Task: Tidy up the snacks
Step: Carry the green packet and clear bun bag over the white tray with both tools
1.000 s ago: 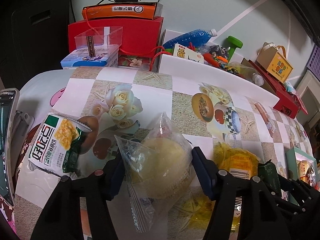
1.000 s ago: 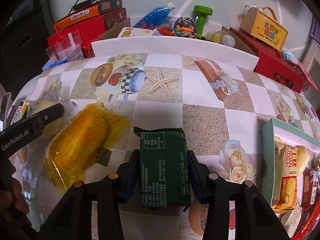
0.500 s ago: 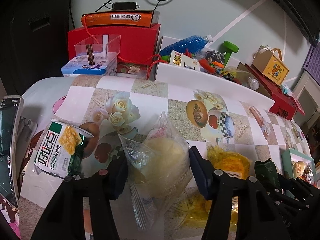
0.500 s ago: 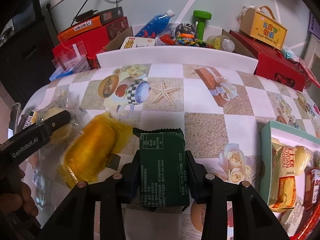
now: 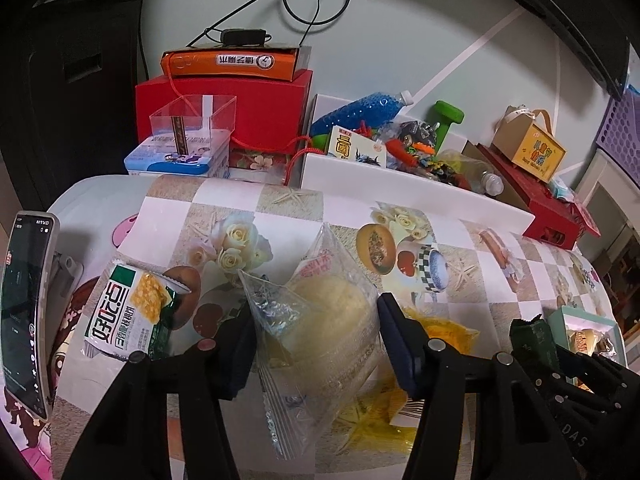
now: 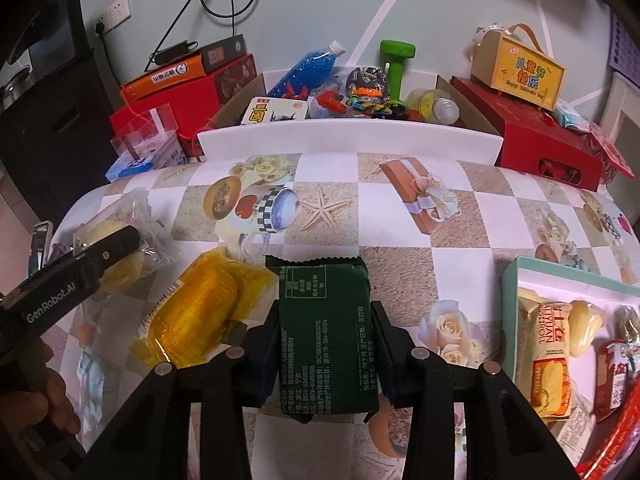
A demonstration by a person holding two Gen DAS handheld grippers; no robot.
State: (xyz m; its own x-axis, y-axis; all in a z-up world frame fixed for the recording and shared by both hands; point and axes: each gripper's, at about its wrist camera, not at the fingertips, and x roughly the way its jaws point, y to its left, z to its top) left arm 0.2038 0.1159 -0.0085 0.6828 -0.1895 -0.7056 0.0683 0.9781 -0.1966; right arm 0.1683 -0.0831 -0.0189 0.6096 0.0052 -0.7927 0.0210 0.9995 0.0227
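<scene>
my right tool [image 6: 326, 340]: clamped on the green packet [image 6: 326, 336], long axis pointing away
tray [image 6: 560, 280]: right of it, nearer this hand
my left tool [image 5: 316, 332]: clamped on the bun bag [image 5: 320, 328] above the surface [image 5: 400, 208]

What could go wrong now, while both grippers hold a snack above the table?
1. The left gripper grips the clear bag by loose film around a soft bun; it may slip or get squashed.
2. The right gripper holds the green pack close to the yellow pack; it might bump it.
3. The grippers are close together and could collide.
</scene>
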